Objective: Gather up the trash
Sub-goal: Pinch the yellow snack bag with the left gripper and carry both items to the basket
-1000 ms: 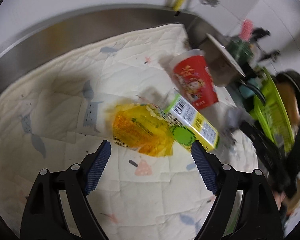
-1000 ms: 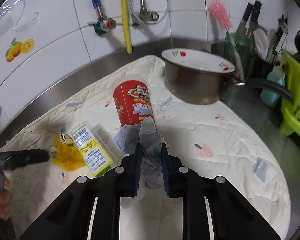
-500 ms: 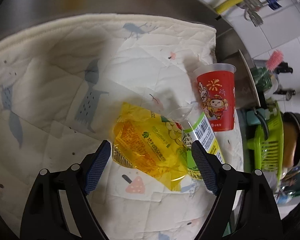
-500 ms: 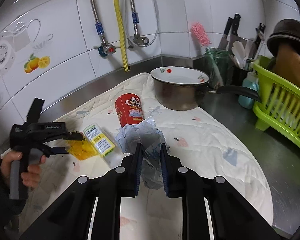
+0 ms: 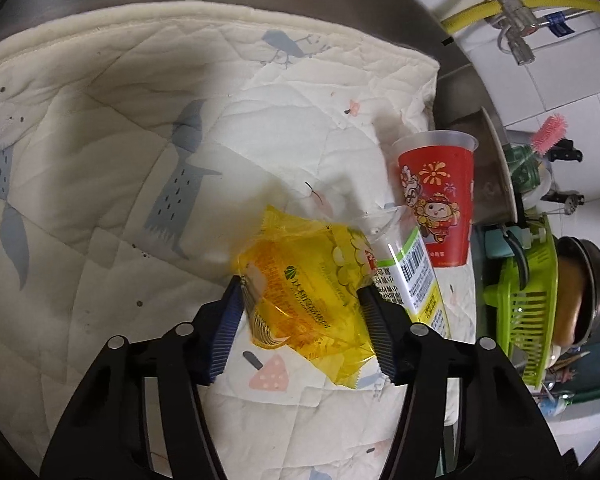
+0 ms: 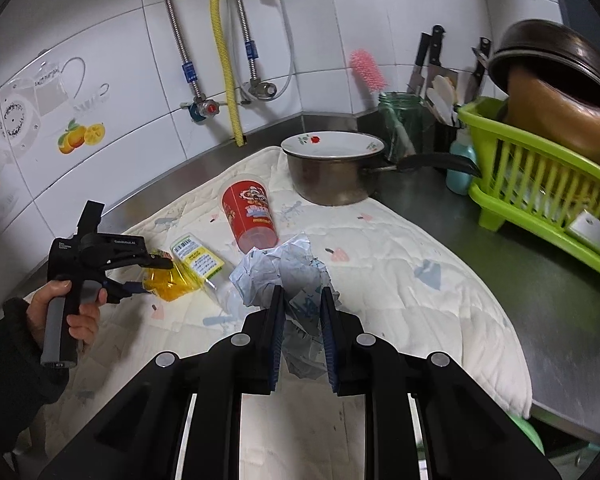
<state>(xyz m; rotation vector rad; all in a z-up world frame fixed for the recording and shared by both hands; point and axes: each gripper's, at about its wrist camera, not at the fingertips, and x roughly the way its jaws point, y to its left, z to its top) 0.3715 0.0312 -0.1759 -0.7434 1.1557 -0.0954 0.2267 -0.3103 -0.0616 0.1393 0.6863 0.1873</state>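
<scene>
Tongs status: left tongs [image 5: 300, 320] had just been closing around the yellow wrapper [image 5: 304, 296], pads at both its sides, apparently touching it, wrapper lying on the quilted mat [image 5: 100, 160] toward its left edge. Right tongs [image 6: 300, 332] were narrow, clamped on the crumpled paper [image 6: 280, 276], held above the mat's near edge.

Risks, my read: wrapper was thin slick film, so it could crumple and slide out if the pinch caught only a corner. The right pad sat against the barcode-labelled packet [image 5: 416, 292], which overlapped the wrapper; lifting might drag or flip it. Red cup [image 5: 436, 200] stood just beyond, could get tipped.

Room: mat's left and back parts were bare, so retreat that way. Right side was crowded: pot [image 6: 332, 176], green dish rack [image 6: 540, 184] on the desk [image 6: 500, 264].
</scene>
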